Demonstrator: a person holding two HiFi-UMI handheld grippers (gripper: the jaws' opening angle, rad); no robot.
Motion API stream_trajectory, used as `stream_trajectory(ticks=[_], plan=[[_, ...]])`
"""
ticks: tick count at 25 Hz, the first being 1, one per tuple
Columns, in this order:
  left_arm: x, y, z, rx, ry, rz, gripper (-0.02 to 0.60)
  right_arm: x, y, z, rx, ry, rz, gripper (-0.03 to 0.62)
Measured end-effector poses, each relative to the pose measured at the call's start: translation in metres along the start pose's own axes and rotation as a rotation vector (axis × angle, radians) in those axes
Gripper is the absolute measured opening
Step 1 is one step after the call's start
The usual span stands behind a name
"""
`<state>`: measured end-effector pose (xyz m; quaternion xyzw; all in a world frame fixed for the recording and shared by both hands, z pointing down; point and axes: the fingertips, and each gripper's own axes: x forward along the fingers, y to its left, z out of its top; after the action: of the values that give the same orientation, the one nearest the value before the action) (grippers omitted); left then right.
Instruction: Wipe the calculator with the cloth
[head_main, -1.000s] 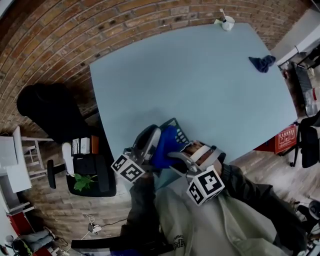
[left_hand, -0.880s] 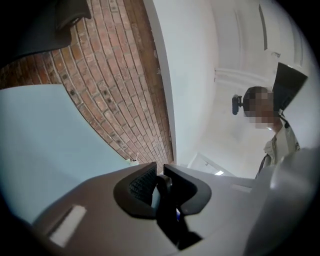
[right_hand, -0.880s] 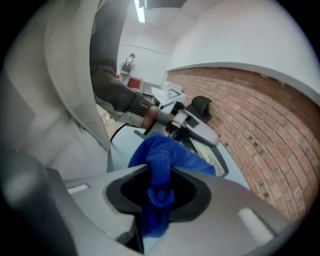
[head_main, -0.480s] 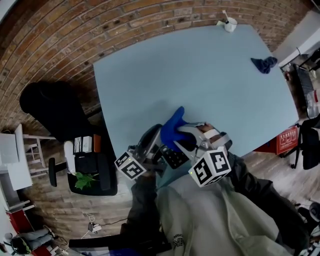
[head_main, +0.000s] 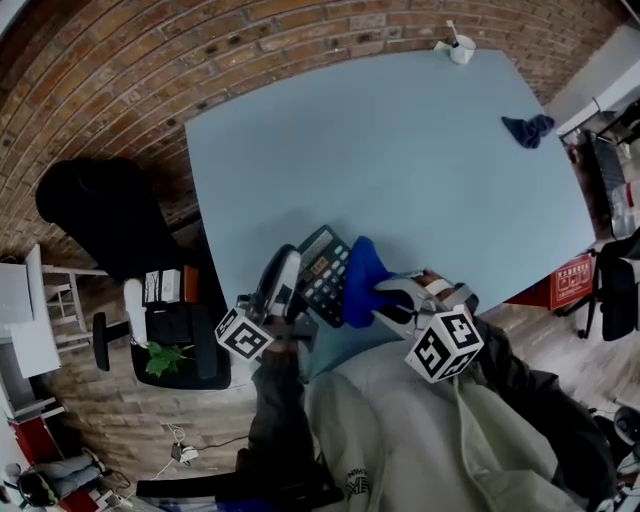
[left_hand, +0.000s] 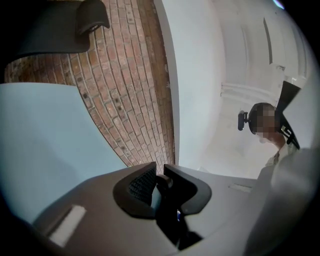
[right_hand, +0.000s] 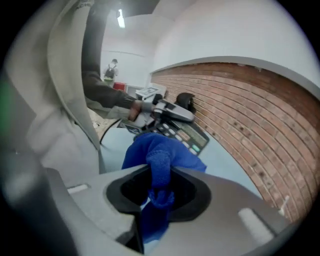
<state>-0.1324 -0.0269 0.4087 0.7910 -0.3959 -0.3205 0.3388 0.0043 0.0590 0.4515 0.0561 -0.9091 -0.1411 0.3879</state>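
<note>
In the head view a dark calculator (head_main: 323, 270) is held up over the near edge of the light blue table (head_main: 400, 150), keys facing up. My left gripper (head_main: 297, 287) is shut on its left edge; in the left gripper view the jaws (left_hand: 159, 176) pinch a thin dark edge. A blue cloth (head_main: 362, 278) lies against the calculator's right side, bunched between the fingers of my right gripper (head_main: 381, 297). The right gripper view shows the cloth (right_hand: 159, 160) clamped in the jaws (right_hand: 160, 172), with the calculator (right_hand: 184, 132) and the left gripper (right_hand: 169, 111) just beyond it.
A second blue cloth (head_main: 525, 127) lies near the table's far right edge. A small white cup (head_main: 457, 47) stands at the far corner. Brick floor (head_main: 150, 80) surrounds the table. A black chair (head_main: 90, 215) and a small plant (head_main: 165, 360) are to the left.
The cloth has slid off the calculator's face to its right side as my right gripper moved right. The left gripper has turned the calculator, so its keys now show.
</note>
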Motion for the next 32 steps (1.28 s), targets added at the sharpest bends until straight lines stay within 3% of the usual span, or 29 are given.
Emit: stream_trajectory(ticks=[3,5,7,10,14,18,20,23,26,29,32], plan=[[-0.007,0.016,0.003,-0.090,-0.074,0.041,0.043,-0.007,-0.034,-0.025,0.079,0.051,-0.160,0.097],[-0.011,0.028,0.003,-0.198,-0.149,0.085,0.041,-0.008,-0.032,-0.028,0.096,0.043,-0.199,0.097],[-0.016,0.038,0.002,-0.266,-0.213,0.125,0.041,-0.004,-0.012,-0.011,0.060,0.010,-0.163,0.097],[-0.019,0.047,0.001,-0.299,-0.286,0.179,0.037,0.006,0.016,0.023,-0.021,-0.046,-0.084,0.097],[-0.018,0.049,0.003,-0.339,-0.327,0.156,0.035,0.011,0.034,0.042,-0.071,-0.102,-0.014,0.097],[-0.007,0.059,-0.009,-0.308,-0.170,0.095,0.035,0.022,0.013,-0.005,0.043,-0.029,-0.044,0.097],[0.006,0.068,-0.020,-0.212,-0.036,0.099,0.035,0.030,0.005,-0.039,0.094,0.045,-0.058,0.097],[0.022,0.085,-0.042,-0.002,0.180,0.136,0.037,0.033,0.007,-0.076,0.136,0.136,-0.051,0.097],[0.041,0.094,-0.068,0.091,0.325,0.126,0.037,0.030,0.013,-0.098,0.185,0.186,-0.069,0.097],[0.054,0.101,-0.089,0.124,0.393,0.118,0.035,0.027,0.014,-0.119,0.205,0.252,-0.113,0.098],[0.058,0.103,-0.092,0.112,0.386,0.100,0.035,0.035,0.015,-0.142,0.162,0.338,-0.137,0.098]])
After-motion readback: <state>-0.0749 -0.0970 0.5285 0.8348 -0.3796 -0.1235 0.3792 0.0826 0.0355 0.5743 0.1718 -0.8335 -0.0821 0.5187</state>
